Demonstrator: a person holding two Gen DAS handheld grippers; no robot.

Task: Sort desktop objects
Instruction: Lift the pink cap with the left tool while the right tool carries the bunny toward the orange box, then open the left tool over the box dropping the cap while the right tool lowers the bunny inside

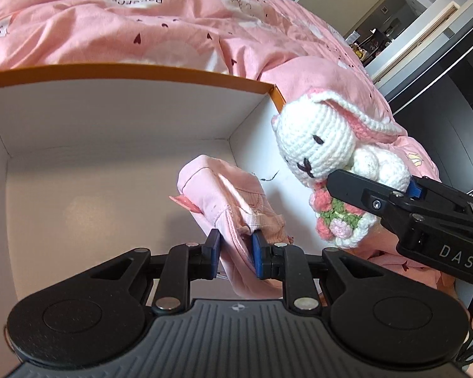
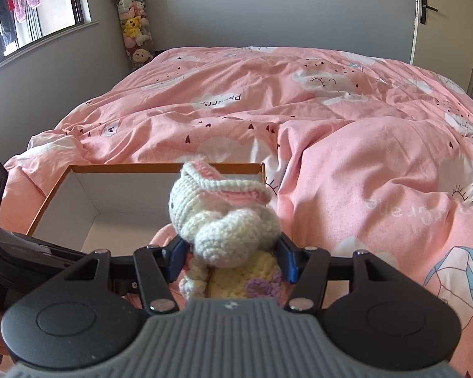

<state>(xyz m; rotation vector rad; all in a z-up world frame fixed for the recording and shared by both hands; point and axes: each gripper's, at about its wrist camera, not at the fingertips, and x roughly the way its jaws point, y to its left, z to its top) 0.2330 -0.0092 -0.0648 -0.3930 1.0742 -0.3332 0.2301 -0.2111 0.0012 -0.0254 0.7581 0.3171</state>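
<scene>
Left gripper (image 1: pixel 235 249) pinches a pink cloth (image 1: pixel 227 201) over the near right of the box (image 1: pixel 110 116). Right gripper (image 2: pixel 233 260) clamps a crochet bunny (image 2: pixel 219 220), seemingly above the box's right wall. Beyond, a pink duvet (image 2: pixel 299 110); far wall, a toy column (image 2: pixel 134 22).

On the side of my right claw (image 1: pixel 375 186), seen from my left wrist camera, white capitals read "DAS". The pink duvet (image 2: pixel 347 132) on the bed carries printed words that appear upside down to me: one on a white cloud patch looks like "Parurf…" but I cannot make it out surely, and another in pale letters near the right side is too faint to read. Nothing else legible shows.
</scene>
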